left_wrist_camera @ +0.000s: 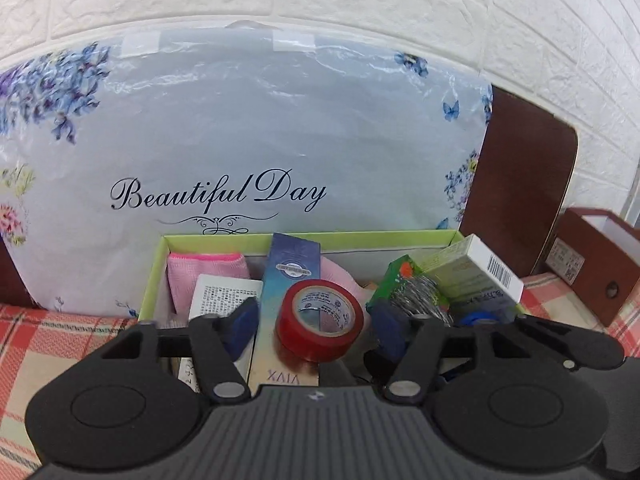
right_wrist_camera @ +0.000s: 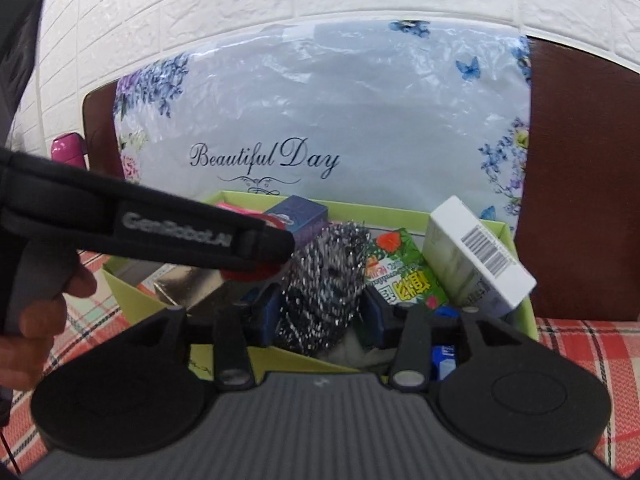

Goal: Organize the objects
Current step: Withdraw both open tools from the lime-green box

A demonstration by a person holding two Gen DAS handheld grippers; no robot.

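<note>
since my right gripper (right_wrist_camera: 322, 316) pinches the light, springy steel scourer (right_wrist_camera: 320, 280) mid-body, i squeeze gently; left gripper (left_wrist_camera: 316, 324) gapes around the red tape roll (left_wrist_camera: 319, 320), empty.

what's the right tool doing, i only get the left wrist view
Observer: The right tool is shut on the scourer; pads touch both its sides.
Operator: how does mine look from that side
Observer: The left tool hangs close over the tape, inside the box.
Operator: anything off to the far left
Observer: A pink thing by the wall.
</note>
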